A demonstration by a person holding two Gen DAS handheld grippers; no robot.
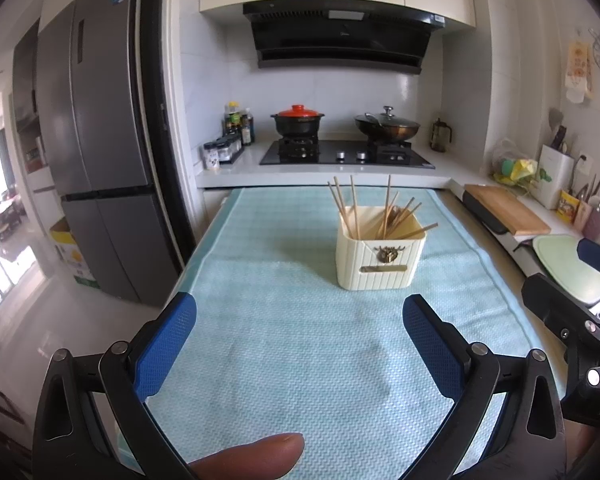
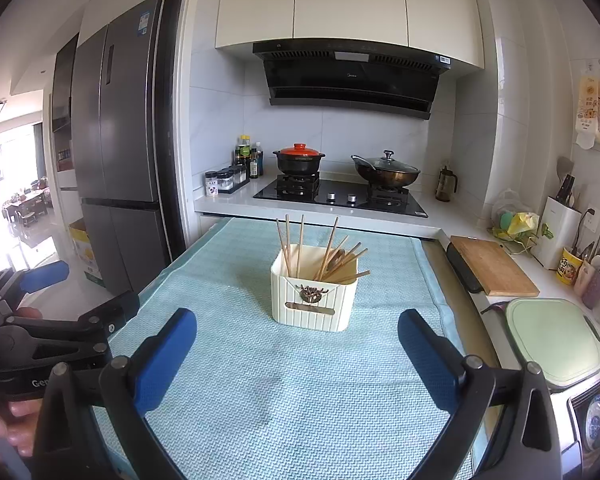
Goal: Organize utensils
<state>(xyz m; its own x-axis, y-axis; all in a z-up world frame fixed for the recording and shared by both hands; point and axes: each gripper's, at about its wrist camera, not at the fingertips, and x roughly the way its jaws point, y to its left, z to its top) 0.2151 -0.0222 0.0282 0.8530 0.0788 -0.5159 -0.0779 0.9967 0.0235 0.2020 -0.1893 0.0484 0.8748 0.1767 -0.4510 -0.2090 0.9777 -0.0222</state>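
Observation:
A cream ribbed holder (image 1: 380,258) (image 2: 314,300) stands upright on the light blue cloth (image 1: 284,344) (image 2: 260,392). Several wooden chopsticks (image 1: 386,212) (image 2: 324,252) lean inside it, with a spoon-like utensil among them. My left gripper (image 1: 300,320) is open and holds nothing, hanging short of the holder with bare cloth between. My right gripper (image 2: 298,334) is also open and without a load, its blue pads wide apart in front of the holder. The left gripper (image 2: 44,280) shows at the left edge of the right wrist view, the right gripper (image 1: 572,308) at the right edge of the left wrist view.
Behind the cloth runs a counter with a gas hob (image 1: 346,154), a red-lidded pot (image 1: 298,118) and a wok (image 1: 386,124). A wooden board (image 2: 492,264) and a green board (image 2: 552,340) lie at right. A fridge (image 1: 96,152) stands left. A fingertip (image 1: 256,456) shows below.

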